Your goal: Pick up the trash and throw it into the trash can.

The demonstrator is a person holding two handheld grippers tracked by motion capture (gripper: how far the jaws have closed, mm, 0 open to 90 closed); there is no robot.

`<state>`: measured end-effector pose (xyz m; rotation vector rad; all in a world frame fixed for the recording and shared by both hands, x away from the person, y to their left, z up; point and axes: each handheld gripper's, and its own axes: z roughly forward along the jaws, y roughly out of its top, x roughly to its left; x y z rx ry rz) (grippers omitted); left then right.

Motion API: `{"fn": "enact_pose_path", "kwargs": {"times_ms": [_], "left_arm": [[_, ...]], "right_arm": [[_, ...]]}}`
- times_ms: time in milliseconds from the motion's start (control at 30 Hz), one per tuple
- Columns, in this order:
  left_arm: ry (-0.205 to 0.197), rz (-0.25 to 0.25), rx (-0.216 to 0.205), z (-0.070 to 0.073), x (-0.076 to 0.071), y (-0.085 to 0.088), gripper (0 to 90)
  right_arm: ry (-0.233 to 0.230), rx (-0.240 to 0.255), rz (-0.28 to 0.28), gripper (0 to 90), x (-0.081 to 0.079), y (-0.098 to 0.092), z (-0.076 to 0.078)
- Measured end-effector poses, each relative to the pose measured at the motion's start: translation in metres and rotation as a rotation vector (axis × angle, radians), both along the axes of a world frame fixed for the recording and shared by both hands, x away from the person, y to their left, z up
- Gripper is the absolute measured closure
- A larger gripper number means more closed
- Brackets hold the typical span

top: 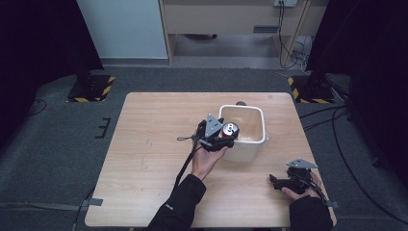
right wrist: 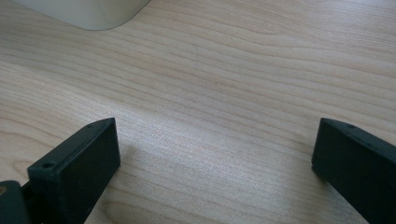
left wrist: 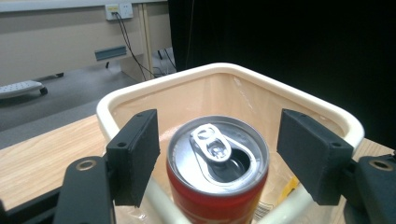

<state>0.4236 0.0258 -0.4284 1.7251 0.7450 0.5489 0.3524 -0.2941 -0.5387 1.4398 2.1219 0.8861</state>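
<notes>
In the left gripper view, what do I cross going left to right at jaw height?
Left jaw pad → red can, its tab open → right jaw pad. The cream bin wraps behind all three.

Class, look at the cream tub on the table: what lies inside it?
Inside the cream tub stands a red can, opened, between the left gripper's parted jaws. Something yellow lies low beside it. The can hides much of the tub's floor.
</notes>
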Motion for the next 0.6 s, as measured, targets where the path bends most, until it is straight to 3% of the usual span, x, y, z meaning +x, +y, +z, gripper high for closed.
{"fn": "enact_pose_path", "kwargs": {"times_ms": [267,433,600], "left_arm": [[-0.041,0.006,-0.035,0.016,-0.016,0.023,28.1],[-0.071,0.015,-0.04,0.027,-0.027,0.039,26.7],[-0.077,0.028,-0.036,0.029,-0.038,0.056,24.6]], "right_arm": [[0.0,0.0,0.0,1.2,0.0,0.0,0.0],[0.001,-0.001,-0.001,1.2,0.0,0.0,0.0],[0.001,-0.001,-0.002,1.2,0.0,0.0,0.0]]}}
